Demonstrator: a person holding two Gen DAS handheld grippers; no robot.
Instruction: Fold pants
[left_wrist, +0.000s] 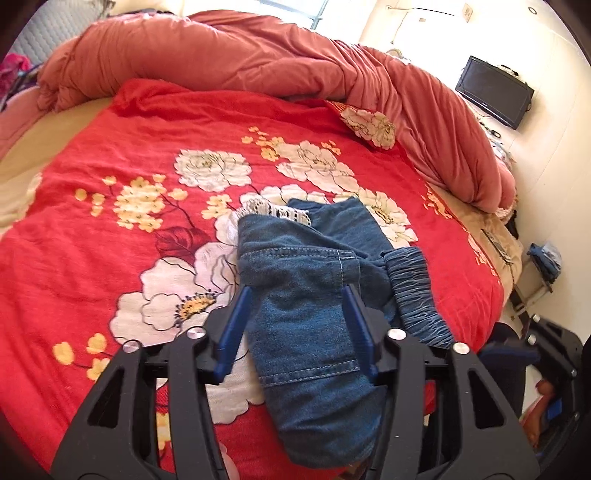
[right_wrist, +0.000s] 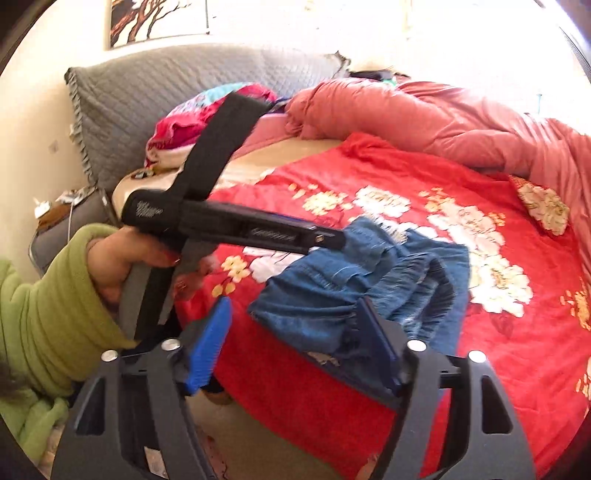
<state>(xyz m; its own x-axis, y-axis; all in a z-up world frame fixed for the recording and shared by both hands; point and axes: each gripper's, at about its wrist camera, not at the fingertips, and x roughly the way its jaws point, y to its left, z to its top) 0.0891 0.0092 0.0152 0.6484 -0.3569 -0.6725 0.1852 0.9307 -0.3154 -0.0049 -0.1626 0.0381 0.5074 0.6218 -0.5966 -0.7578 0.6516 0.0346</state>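
Blue denim pants (left_wrist: 295, 280) lie bunched in a folded heap on the red flowered blanket, near the bed's edge. A ruched elastic waistband (left_wrist: 413, 291) shows on their right and white lace trim (left_wrist: 273, 210) at the far end. My left gripper (left_wrist: 297, 321) hovers over the heap, open; the denim runs between its fingers and the left pad stands clear of the cloth. In the right wrist view the pants (right_wrist: 332, 295) lie under the left gripper (right_wrist: 341, 240), held by a hand in a green sleeve (right_wrist: 44, 314). My right gripper (right_wrist: 291, 343) is wide open, its right finger against the denim's near edge.
The red flowered blanket (left_wrist: 147, 147) covers most of the bed. A salmon duvet (left_wrist: 221, 55) is heaped along the far side. A grey quilted headboard (right_wrist: 166, 92) and a pile of bright clothes (right_wrist: 207, 114) stand at the head. A dark screen (left_wrist: 495, 92) hangs on the wall.
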